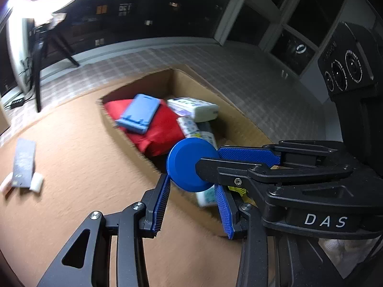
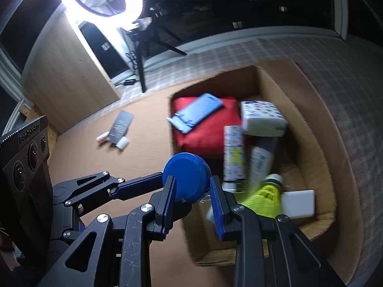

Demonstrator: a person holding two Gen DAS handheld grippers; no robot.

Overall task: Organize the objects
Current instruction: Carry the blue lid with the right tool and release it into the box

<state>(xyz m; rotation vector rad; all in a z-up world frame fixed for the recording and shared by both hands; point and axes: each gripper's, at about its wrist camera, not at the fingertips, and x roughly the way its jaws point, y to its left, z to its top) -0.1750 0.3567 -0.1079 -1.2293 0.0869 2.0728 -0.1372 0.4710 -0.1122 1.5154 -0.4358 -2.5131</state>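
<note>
We see the tan counter (image 1: 71,143) carrying an open cardboard box (image 1: 239,119), which holds a red pouch (image 1: 162,129) with a light-blue stand (image 1: 141,112) lying on it, beside white printed packets. Over the box's near edge, between both tools, hangs the round blue disc (image 1: 186,165). The right gripper (image 2: 191,191) reaches in from the side, and its jaws pinch the disc, one finger across its front face and one behind. The left gripper (image 1: 191,189) has its jaws partly spread, straddling the disc's lower rim; we cannot tell whether they grip it. A dark card (image 1: 24,162) lies on the counter, well apart.
</note>
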